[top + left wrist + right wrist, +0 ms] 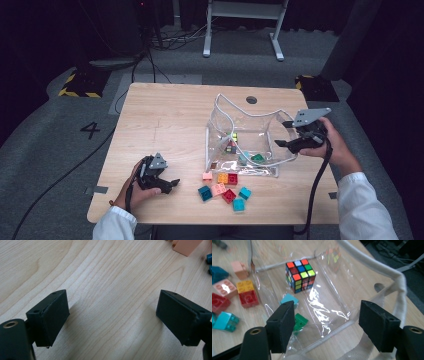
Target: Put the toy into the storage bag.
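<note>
Bricks are being packed into the clear bag (250, 131), and the step in hand looks like the gap between two loads. Right of centre in the high view the bag stands open on the table (165, 120); inside it lie a puzzle cube (300, 275), a light-blue brick (290, 300) and a green brick (300, 321). Below the bag, toward the lower middle of that view, the loose bricks (226, 187) wait in a cluster of pink, orange, red and teal pieces, none of them touched by either tool.

At the right of the high view the right gripper (287, 134) hangs at the bag's right rim. Its own view shows the jaws spread apart with nothing between them, the white-trimmed bag edge (397, 282) just beyond the right-hand jaw, so I judge it has no hold on the bag or on any brick. At the lower left the left gripper (170, 185) sits low over bare wood, its jaws also wide and empty; a pink brick (187, 247) peeks in at the upper right of its view, well ahead of the pads.

Next, one tool has to travel to the cluster, straddle a single brick squarely and close on it, while the bag mouth stays open enough to drop it through without snagging the soft wall.
</note>
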A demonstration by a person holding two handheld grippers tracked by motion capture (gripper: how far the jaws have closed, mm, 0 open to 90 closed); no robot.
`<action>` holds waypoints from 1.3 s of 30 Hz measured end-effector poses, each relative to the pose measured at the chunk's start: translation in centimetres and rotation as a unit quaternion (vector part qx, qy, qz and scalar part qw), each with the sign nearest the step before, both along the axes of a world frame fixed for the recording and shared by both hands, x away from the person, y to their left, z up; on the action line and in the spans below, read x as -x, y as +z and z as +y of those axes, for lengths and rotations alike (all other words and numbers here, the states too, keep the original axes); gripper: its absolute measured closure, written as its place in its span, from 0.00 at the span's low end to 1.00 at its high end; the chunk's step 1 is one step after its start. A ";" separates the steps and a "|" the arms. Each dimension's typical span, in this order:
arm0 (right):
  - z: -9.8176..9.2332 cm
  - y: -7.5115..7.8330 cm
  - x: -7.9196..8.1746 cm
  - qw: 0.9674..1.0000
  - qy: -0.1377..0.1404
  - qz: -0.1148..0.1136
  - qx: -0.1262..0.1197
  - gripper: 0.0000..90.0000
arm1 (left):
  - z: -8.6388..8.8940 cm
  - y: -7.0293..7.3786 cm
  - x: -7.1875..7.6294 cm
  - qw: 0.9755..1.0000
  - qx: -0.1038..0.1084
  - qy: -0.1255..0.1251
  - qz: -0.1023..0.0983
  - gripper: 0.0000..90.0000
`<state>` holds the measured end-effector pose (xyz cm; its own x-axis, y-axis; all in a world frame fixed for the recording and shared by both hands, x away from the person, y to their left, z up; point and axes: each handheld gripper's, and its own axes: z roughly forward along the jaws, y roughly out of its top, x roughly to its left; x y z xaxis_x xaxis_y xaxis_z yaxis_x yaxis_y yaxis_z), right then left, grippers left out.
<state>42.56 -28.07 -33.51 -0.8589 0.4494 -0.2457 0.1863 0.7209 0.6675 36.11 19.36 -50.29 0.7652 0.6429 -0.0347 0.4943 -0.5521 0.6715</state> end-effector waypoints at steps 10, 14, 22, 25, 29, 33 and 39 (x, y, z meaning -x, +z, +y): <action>-3.3 1.1 3.2 0.993 -0.046 -0.040 -0.104 0.32 | 0.0 0.0 0.0 1.000 0.000 0.000 0.000 0.13; -5.2 0.9 4.9 0.989 -0.066 -0.056 -0.123 0.31 | 0.0 0.0 0.0 1.000 0.000 0.000 0.000 0.13; -7.6 -0.9 7.0 0.983 -0.090 -0.063 -0.148 0.31 | 0.0 0.0 0.0 1.000 0.002 0.001 0.001 0.13; -7.9 -1.6 7.4 0.983 -0.095 -0.064 -0.144 0.31 | 0.0 0.0 0.0 1.000 0.001 0.001 0.000 0.13; -8.0 -3.8 8.2 0.983 -0.099 -0.048 -0.145 0.31 | 0.0 0.0 0.0 1.000 0.002 0.001 0.001 0.13; -7.8 -5.2 8.5 0.984 -0.098 -0.039 -0.141 0.31 | 0.0 0.0 0.0 1.000 0.002 0.001 0.000 0.13; -6.9 -8.2 9.1 0.985 -0.089 -0.005 -0.149 0.33 | 0.0 0.0 0.0 1.000 0.002 0.000 -0.001 0.13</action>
<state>33.45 -34.92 -41.72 -0.7583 0.6459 -0.0886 0.2835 0.4490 0.8473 36.08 19.33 -50.30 0.7650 0.6431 -0.0355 0.4933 -0.5496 0.6742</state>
